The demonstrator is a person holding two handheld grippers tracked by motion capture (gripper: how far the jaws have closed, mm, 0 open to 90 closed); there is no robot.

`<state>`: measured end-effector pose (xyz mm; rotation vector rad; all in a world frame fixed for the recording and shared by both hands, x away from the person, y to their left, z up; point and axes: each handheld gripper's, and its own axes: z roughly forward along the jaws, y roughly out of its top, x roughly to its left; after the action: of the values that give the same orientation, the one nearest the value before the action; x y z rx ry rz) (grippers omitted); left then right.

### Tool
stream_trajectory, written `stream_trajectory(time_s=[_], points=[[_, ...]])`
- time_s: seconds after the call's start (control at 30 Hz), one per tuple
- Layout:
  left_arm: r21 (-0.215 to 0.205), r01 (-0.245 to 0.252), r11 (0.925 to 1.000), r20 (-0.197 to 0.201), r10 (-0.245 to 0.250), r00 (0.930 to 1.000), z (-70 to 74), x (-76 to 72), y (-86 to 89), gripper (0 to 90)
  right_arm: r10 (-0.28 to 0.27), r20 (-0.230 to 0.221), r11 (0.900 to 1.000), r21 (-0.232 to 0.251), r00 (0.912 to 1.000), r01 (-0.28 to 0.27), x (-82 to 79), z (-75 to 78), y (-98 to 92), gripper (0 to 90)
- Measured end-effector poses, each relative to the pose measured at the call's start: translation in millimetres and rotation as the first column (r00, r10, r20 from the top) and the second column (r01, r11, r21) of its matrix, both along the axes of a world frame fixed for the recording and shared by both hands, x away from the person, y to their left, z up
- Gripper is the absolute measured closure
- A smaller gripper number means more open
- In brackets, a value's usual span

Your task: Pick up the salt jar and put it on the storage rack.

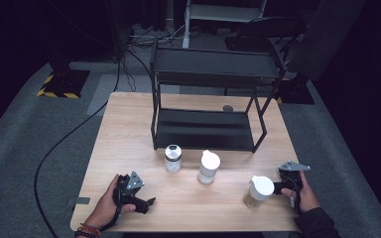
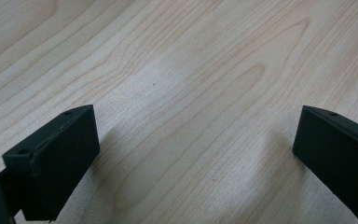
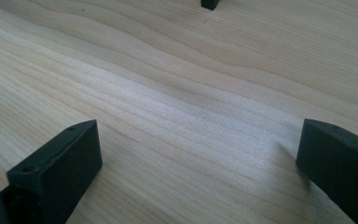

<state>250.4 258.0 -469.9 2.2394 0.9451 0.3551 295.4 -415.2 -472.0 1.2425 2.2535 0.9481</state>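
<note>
Three containers stand in a row across the front half of the wooden table [image 1: 129, 129]: a clear jar with a dark lid [image 1: 172, 157], a white-capped shaker [image 1: 209, 166], and a white-lidded jar with brownish contents [image 1: 258, 191]. My left gripper [image 1: 144, 199] rests low at the front left in a hand, well left of the jars. It is open, with bare wood between its black jaws [image 2: 196, 119]. My right gripper [image 1: 286, 177] sits just right of the white-lidded jar, apart from it, and is open over bare wood [image 3: 198, 130].
A black two-tier metal rack [image 1: 208, 129] stands at the back middle of the table; one of its feet [image 3: 209, 3] shows ahead of the right gripper. A small grey round object [image 1: 227, 108] lies behind the rack. Cables run over the grey floor on the left.
</note>
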Motion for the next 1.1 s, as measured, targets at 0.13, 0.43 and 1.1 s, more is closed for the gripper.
stream_trajectory(time_s=[0.13, 0.43, 1.1], points=[[0.026, -0.007, 0.9996, 0.000, 0.007, 1.0000, 4.2, -1.6, -5.4, 0.7, 0.000, 0.000, 1.000, 0.000, 1.0000, 0.000, -0.1, 0.0, 0.0, 0.0], [0.044, -0.012, 0.9989, -0.006, 0.012, 0.9999, 10.8, -2.8, -10.3, 1.9, -0.001, 0.001, 1.000, 0.000, 1.0000, 0.001, -0.3, 0.0, 0.0, 0.0], [0.032, -0.030, 0.9990, 0.039, 0.029, 0.9988, 21.6, -10.1, -9.3, 2.0, -0.001, 0.000, 1.000, 0.000, 1.0000, 0.001, -0.3, 0.0, 0.0, 0.0]])
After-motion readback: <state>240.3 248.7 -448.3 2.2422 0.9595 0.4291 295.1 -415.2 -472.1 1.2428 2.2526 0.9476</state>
